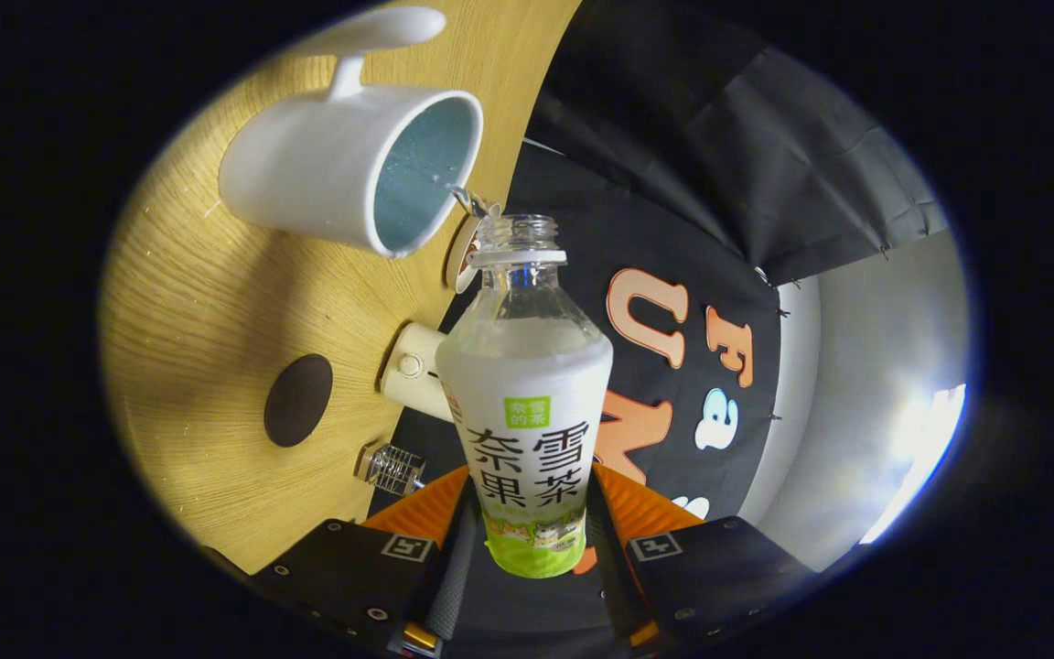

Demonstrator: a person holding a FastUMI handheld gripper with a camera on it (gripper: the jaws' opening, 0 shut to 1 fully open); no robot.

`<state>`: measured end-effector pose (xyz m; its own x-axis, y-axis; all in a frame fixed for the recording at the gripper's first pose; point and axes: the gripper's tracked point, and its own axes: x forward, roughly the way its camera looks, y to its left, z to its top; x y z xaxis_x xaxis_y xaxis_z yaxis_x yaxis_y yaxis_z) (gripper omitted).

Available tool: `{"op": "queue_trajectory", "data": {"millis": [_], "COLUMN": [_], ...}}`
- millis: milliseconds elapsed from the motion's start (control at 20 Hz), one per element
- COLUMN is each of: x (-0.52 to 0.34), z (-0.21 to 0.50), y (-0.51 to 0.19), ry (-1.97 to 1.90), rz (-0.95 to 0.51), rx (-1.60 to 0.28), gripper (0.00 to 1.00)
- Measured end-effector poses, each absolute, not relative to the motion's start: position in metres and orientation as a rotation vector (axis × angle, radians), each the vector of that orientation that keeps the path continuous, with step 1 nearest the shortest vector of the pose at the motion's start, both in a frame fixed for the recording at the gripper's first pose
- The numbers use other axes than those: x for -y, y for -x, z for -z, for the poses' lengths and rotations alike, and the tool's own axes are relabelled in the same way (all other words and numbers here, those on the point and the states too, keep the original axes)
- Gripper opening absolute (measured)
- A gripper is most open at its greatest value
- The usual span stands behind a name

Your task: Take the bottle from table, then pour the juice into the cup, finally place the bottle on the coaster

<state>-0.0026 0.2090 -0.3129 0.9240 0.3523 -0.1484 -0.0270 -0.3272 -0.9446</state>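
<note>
My gripper (527, 540) holds the bottle (527, 403) between its two fingers, both pressing on its lower part. The bottle is clear plastic with a white and green label, has no cap, and is tipped toward the table, so its open mouth comes just beside the rim of the cup. A thin stream of liquid runs from the mouth into the cup (353, 165), a white mug with a handle. The coaster (298, 400), a dark round disc, lies flat on the wooden table, apart from the cup.

The hand-held gripper (527, 540) has dark screwed side blocks, each bearing a square black-and-white marker.
</note>
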Motion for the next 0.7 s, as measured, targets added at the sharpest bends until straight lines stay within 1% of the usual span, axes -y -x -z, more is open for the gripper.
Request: {"op": "queue_trajectory", "data": {"millis": [700], "x": [-0.224], "z": [0.303], "y": [0.001], "ry": [1.959], "rz": [-0.428], "rx": [0.318], "gripper": [0.63]}}
